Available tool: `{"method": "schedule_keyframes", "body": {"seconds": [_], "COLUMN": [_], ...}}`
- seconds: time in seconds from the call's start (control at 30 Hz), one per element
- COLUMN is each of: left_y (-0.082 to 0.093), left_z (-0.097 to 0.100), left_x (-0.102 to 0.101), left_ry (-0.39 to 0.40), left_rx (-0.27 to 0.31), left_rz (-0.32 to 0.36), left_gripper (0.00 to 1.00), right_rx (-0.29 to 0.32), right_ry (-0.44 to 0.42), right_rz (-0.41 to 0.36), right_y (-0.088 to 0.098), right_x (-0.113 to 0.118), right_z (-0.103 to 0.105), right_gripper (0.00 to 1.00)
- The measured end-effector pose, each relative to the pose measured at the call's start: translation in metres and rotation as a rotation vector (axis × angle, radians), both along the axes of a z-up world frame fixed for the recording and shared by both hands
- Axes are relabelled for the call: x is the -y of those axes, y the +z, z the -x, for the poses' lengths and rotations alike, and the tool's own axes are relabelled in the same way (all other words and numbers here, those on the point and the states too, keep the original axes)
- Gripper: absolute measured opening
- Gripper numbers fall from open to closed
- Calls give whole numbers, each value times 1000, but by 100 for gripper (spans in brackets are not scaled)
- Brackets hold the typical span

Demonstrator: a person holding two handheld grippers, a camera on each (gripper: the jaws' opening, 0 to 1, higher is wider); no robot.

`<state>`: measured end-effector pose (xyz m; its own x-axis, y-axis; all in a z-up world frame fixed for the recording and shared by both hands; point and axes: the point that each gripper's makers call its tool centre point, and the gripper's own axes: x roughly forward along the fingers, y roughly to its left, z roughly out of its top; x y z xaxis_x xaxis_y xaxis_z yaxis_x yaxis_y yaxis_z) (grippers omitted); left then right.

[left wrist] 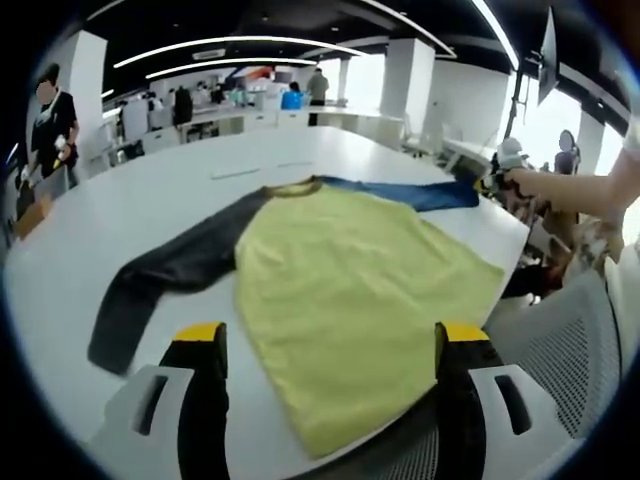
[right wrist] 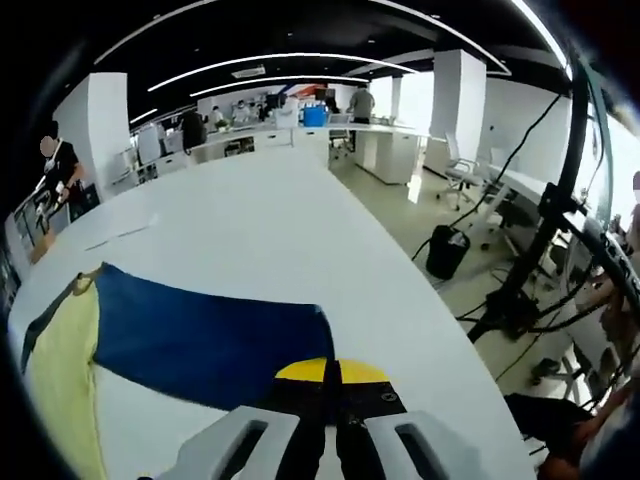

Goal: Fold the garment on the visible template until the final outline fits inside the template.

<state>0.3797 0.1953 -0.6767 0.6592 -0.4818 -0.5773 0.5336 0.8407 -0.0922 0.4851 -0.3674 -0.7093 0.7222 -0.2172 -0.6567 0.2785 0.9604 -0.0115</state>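
Stretching across an open-plan office, the long white table [left wrist: 180,190] carries the yellow-bodied shirt [left wrist: 350,290] at centre, dark sleeve at 9 o'clock; left gripper [left wrist: 330,345] hovers with jaws apart, right gripper [right wrist: 331,372] pressed together at the blue sleeve [right wrist: 210,340] cuff.

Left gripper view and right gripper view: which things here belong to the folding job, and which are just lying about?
Job:
- garment, spread flat on the white table
- its blue sleeve, which the right claw is shut on
- dark sleeve
- left claw, open over the hem

Lying about:
- mesh chair
- papers
- black bin
- stand with cables
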Motion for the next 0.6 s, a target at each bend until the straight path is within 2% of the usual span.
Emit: {"method": "schedule_keyframes", "body": {"seconds": [0.37,0.5,0.6], "left_y": [1,2,2], "left_z": [-1,-2,-3], "left_x": [0,-1,-1], "left_ry": [1,3,5], "left_rx": [2,6,7], "left_rz": [-9,-10,-13], "left_gripper": [82,82,82], "right_rx": [-69,-45,-59], "right_ry": [20,-2,0], "right_rz": [0,-49,-71], "right_y": [-18,-15,-19], "right_x": [8,5,2], "right_z": [-4,-4,0], "right_gripper": [0,0,9]}}
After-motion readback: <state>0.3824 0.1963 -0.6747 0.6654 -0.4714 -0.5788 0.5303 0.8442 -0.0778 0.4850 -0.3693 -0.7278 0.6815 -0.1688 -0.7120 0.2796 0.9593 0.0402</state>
